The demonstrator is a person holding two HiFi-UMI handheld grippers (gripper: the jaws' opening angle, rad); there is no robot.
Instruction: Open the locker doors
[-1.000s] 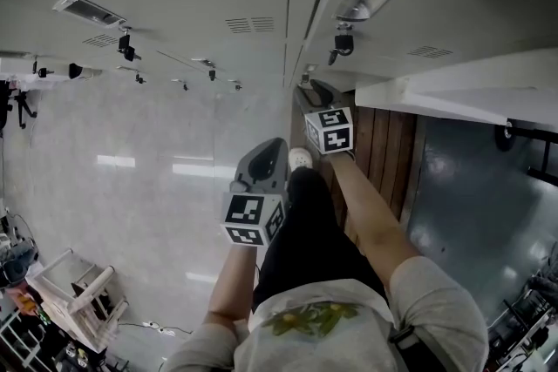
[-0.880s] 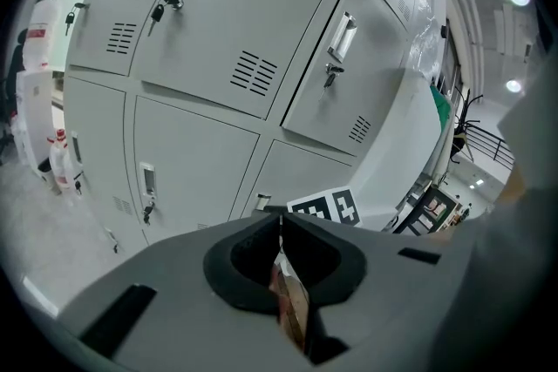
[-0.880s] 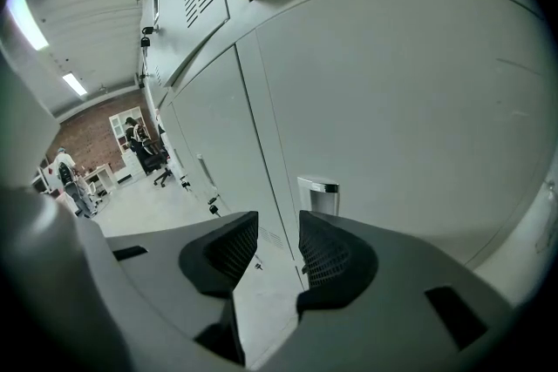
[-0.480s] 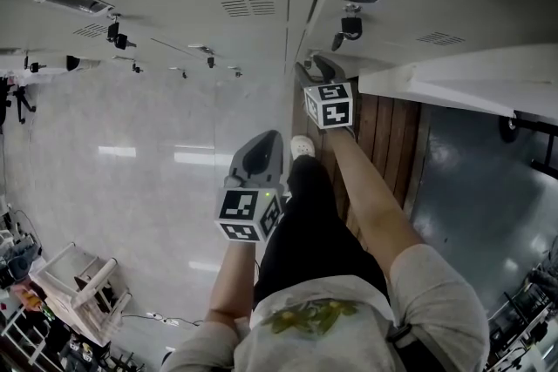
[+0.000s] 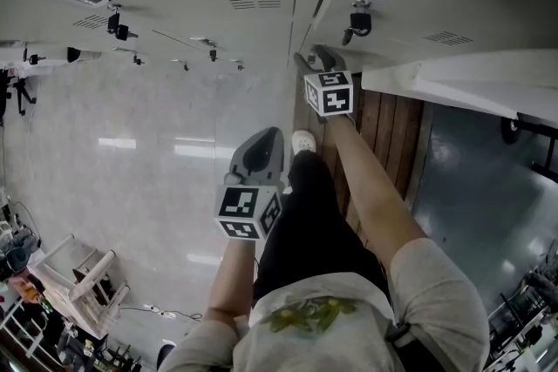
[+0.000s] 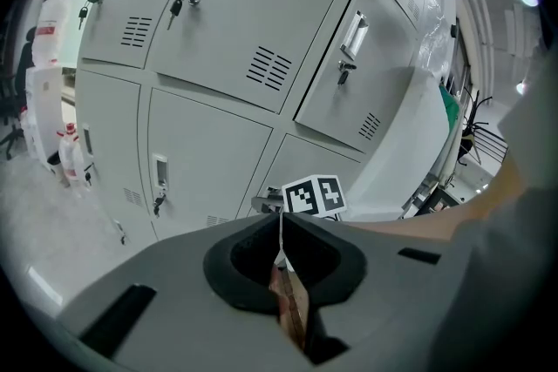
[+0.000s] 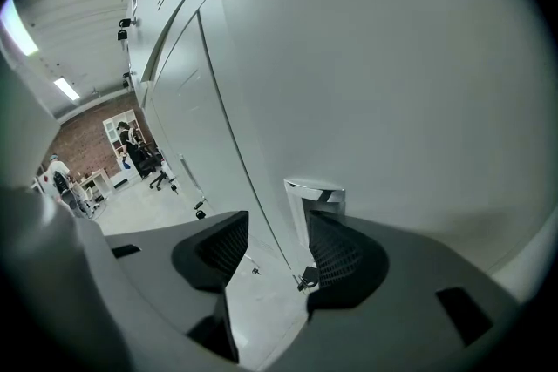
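Right gripper: the grey hand-held right gripper (image 7: pixel 274 241) has its jaws spread about as wide as they go; they have just been opening, and nothing is clamped between them.
Between the jaws: a small bright metal pull handle (image 7: pixel 316 196) stands just ahead of the gap, close to the right-hand jaw, with a dark key (image 7: pixel 305 279) hanging below it. No pad touches either one.
Task's thing: the pale grey steel locker door (image 7: pixel 418 100) fills the right and upper part of the right gripper view. Its edge seam runs down through the middle of the frame, and it looks closed.
What has changed: in the head view the right gripper's black-and-white marker cube (image 5: pixel 329 91) sits higher in the frame than a second ago, nearer the foot of the lockers.
Meaning: this looks like the approach to a fresh handle, with the grip not yet taken; the jaws need to go around the pull before closing.
Left gripper: the grey left gripper (image 6: pixel 281 250) hangs back at centre-left of the head view, jaws pressed together and empty.
Farther out: a white panel (image 5: pixel 453 83) juts out at the right of the head view, probably a door already swung open.
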